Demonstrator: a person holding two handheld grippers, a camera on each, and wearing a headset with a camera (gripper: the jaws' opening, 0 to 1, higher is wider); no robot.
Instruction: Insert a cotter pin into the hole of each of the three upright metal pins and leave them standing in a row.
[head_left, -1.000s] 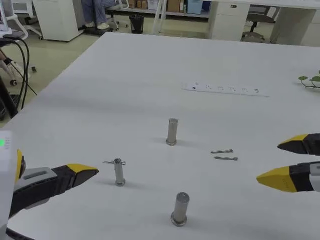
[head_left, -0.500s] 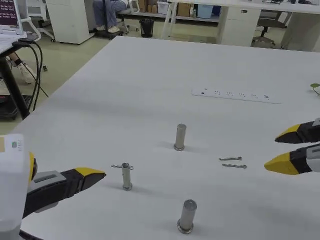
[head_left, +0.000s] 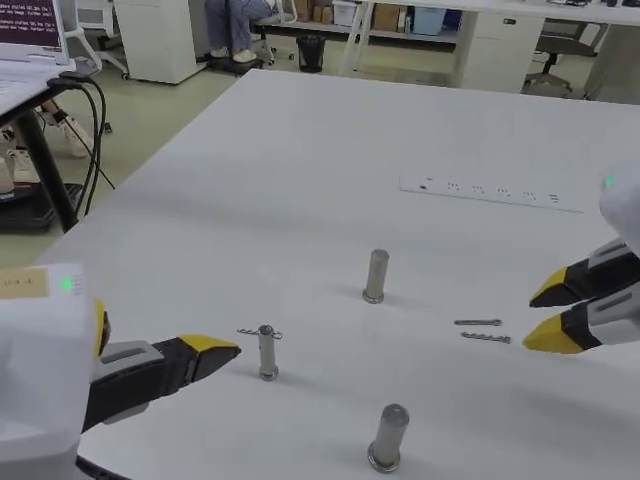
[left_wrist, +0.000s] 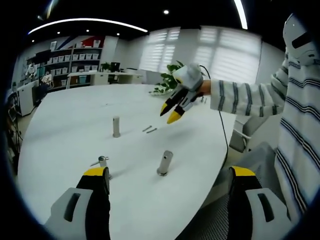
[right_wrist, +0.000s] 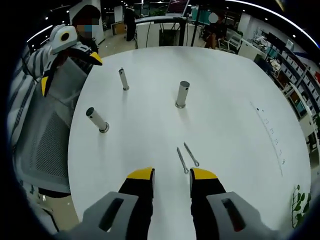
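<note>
Three upright metal pins stand on the white table (head_left: 300, 180): a far pin (head_left: 375, 275), a near pin (head_left: 388, 438), and a left pin (head_left: 267, 350) with a cotter pin (head_left: 259, 332) through its top. Two loose cotter pins (head_left: 482, 330) lie flat to the right. My right gripper (head_left: 548, 314) hovers open just right of them; in the right gripper view these cotter pins (right_wrist: 186, 157) lie just beyond my right gripper (right_wrist: 172, 174). My left gripper (left_wrist: 168, 172) is wide open, one fingertip (head_left: 214, 347) just left of the pinned post (left_wrist: 103, 163).
A white power strip (head_left: 490, 192) lies across the table's far side. Off the left edge stand a desk frame with hanging cables (head_left: 85, 120). A person's striped sleeve (left_wrist: 240, 95) holds the right gripper. A plant (left_wrist: 167, 82) sits at the table's far end.
The head camera has shifted. My right gripper has drawn nearer to the two loose cotter pins, its jaws slightly narrower. My left gripper has edged a little closer to the pinned post.
</note>
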